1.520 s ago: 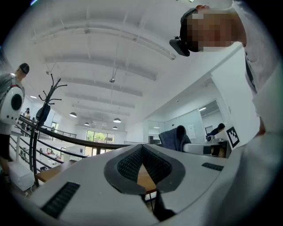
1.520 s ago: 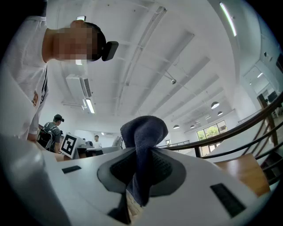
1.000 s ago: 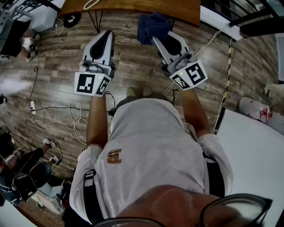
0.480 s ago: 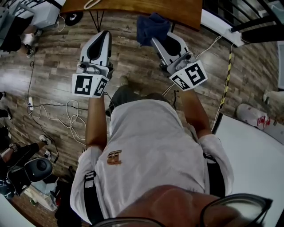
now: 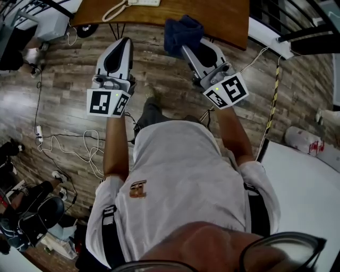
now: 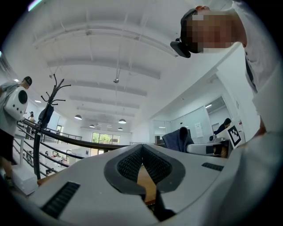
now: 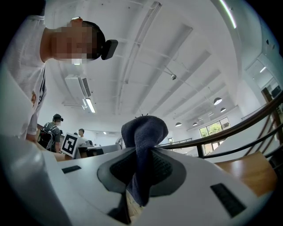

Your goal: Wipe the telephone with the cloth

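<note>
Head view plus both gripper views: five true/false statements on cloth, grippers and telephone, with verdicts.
1. The right gripper is shut on the cloth. True.
2. The left gripper holds a second cloth. False: its jaws are together with nothing between them.
3. The telephone sits on the wooden table, at the top edge of the head view. True.
4. The cloth is white. False: it is dark blue.
5. The cloth is pressed against the telephone. False: in the head view the two are apart, with the cloth bunched at the right gripper's tip, to the right of the telephone.
</note>
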A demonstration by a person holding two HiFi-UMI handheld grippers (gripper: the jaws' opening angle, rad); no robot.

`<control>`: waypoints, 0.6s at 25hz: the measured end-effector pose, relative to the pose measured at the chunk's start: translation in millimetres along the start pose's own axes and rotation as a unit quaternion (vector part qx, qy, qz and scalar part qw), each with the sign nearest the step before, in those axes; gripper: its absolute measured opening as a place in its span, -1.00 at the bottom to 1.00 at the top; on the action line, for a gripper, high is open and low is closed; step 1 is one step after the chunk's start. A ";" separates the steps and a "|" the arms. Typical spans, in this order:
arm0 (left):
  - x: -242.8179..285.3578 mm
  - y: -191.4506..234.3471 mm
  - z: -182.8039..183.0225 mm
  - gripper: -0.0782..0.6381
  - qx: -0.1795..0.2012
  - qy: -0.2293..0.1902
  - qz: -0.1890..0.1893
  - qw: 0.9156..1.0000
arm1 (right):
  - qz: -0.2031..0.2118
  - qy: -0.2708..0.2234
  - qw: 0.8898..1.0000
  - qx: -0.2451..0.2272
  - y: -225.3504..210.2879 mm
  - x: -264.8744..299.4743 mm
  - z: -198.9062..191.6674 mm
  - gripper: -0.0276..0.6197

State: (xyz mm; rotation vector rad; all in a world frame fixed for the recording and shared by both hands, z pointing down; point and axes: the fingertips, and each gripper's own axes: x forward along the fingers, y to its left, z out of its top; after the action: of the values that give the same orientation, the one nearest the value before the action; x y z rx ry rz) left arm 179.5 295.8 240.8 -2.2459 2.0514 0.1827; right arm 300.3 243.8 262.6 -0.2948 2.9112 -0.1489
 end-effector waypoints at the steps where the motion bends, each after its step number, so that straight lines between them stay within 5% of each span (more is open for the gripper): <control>1: 9.4 17.6 -3.0 -0.73 0.000 0.001 -0.001 1.000 | -0.002 0.002 1.000 -0.001 -7.4 16.8 -3.7 -0.67; 9: 85.1 172.3 -23.1 -0.73 -0.006 0.012 -0.037 0.999 | -0.035 0.016 0.999 -0.005 -60.7 176.6 -35.7 -0.67; 15: 116.4 232.4 -34.5 -0.73 -0.013 0.018 -0.061 0.998 | -0.059 0.022 0.998 -0.008 -78.6 236.7 -52.0 -0.67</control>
State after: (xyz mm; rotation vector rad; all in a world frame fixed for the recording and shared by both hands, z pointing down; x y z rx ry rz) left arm -40.7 154.9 259.9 -2.3968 1.9325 0.1604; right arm 77.0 122.0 275.6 -0.4709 2.9405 -0.1522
